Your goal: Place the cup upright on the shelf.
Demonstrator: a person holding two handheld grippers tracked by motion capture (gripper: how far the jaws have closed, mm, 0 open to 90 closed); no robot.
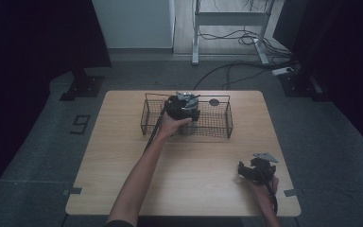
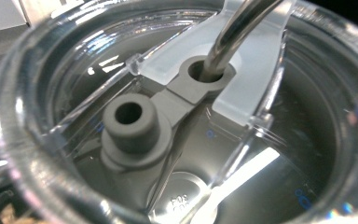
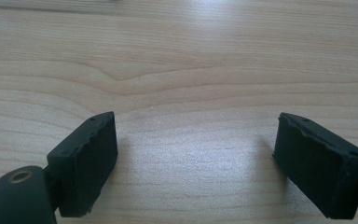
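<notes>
Right claw (image 1: 250,166) parked near the desk (image 1: 123,189) corner at 5 o'clock, jaws wide apart over bare wood, nothing between them — idle, probably kept clear of the working side. Open desk all around it; front edge close behind the hand.

Left claw (image 1: 183,105) sits at 12 o'clock, down in the wire basket (image 1: 217,127). Its camera is jammed against a clear lid (image 2: 261,154) with a grey plug (image 2: 130,123) and a metal straw (image 2: 235,32) through the hole. Can't tell the jaw state. Basket walls hem it in; exit is straight up.
</notes>
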